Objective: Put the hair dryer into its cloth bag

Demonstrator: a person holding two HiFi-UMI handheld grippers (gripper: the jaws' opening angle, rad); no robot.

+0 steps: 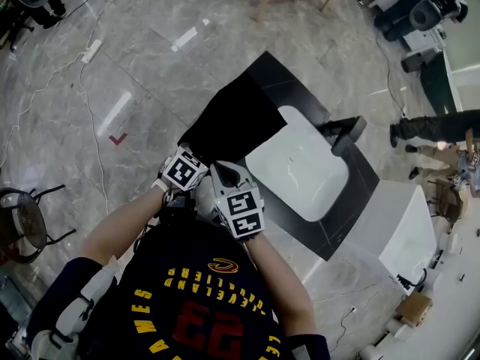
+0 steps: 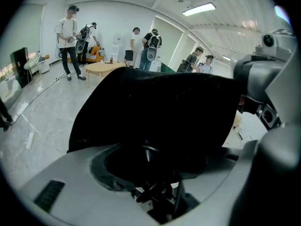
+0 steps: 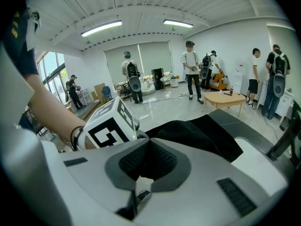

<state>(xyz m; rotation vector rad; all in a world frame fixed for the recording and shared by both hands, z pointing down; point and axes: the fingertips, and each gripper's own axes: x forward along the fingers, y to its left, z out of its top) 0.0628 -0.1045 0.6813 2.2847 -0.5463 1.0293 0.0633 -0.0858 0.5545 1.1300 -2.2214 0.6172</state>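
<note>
A black cloth bag (image 1: pixel 236 118) lies on the left part of a black table (image 1: pixel 360 178). Both grippers are at its near edge, side by side. My left gripper (image 1: pixel 196 156) is shut on the bag's cloth. In the left gripper view that cloth (image 2: pixel 160 112) rises like a tent over the jaws and hides most of them. My right gripper (image 1: pixel 222 169) is shut, and the bag (image 3: pixel 197 133) starts right at its tips (image 3: pixel 148 147). A black T-shaped thing (image 1: pixel 345 133), perhaps the hair dryer, stands past the basin.
A white basin (image 1: pixel 300 163) is set in the table to the right of the bag. A white block (image 1: pixel 401 227) adjoins the table's right end. A wooden table (image 3: pixel 230 99) and several people stand further off. A black wire chair (image 1: pixel 22 220) is at my left.
</note>
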